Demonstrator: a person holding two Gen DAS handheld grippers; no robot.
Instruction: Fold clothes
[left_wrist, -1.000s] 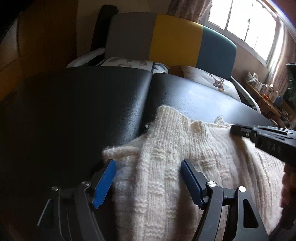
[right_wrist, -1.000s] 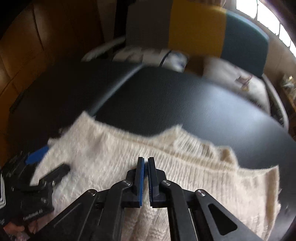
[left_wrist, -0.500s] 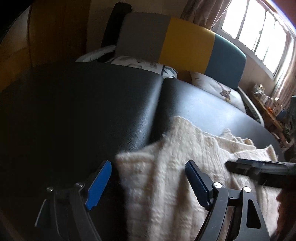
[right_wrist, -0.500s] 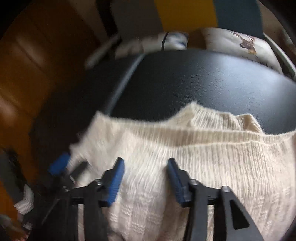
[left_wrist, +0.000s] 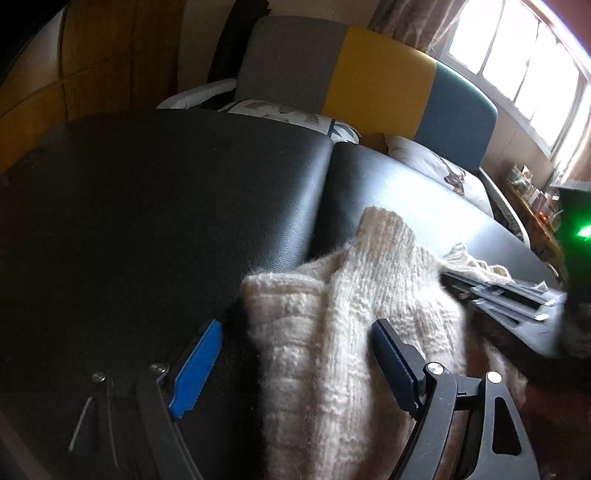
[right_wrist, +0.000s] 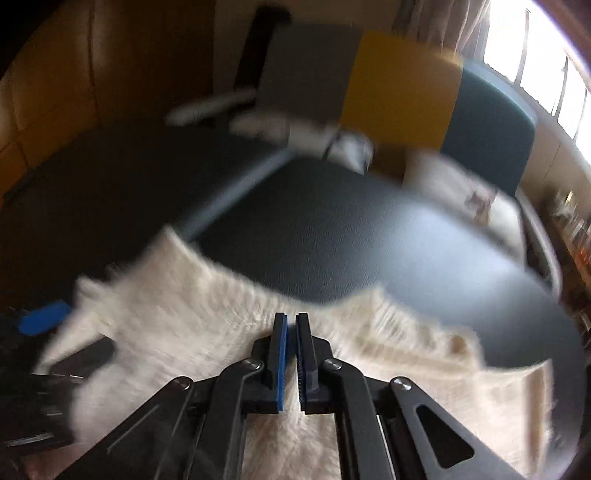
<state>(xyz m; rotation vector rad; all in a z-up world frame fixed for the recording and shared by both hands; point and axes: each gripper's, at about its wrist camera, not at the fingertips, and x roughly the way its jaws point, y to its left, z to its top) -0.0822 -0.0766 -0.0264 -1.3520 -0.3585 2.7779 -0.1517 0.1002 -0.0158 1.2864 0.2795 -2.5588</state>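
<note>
Cream knit sweater (left_wrist: 332, 332) lies on the black padded table (left_wrist: 166, 206), bunched at the near edge, w/ one thick fold ridged up and a cuff-like end poking toward the seam between the two pads. Left gripper (left_wrist: 295, 369) has its blue pads wide apart, straddling that ridge; left pad sits over bare table, right pad over the knit, nothing pinched. Prob. placed that way so it can close on the sweater's left edge, or just pin it while the other side works. Right gripper (right_wrist: 291, 354) has pads nearly together, only a thin slit between them; it's low over the sweater's middle, near the far hem/neck edge. Can't tell if any fabric is caught in the slit: view is motion-blurred and the knit behind is same pale colour. In the left wrist view the right gripper shows as a blurred grey shape (left_wrist: 509, 295) w/ a bit of knit draped at its tip, so it may be carrying an edge, but not sure. Judgement: early-to-mid fold, garment not yet squared; the rumpled ridge needs flattening before a clean crease. Thick loose knit will sag and stretch, so both sides want lifting evenly. Behind the table: a grey/yellow/teal sofa back (left_wrist: 369, 81) w/ cushions, window at far right.
</note>
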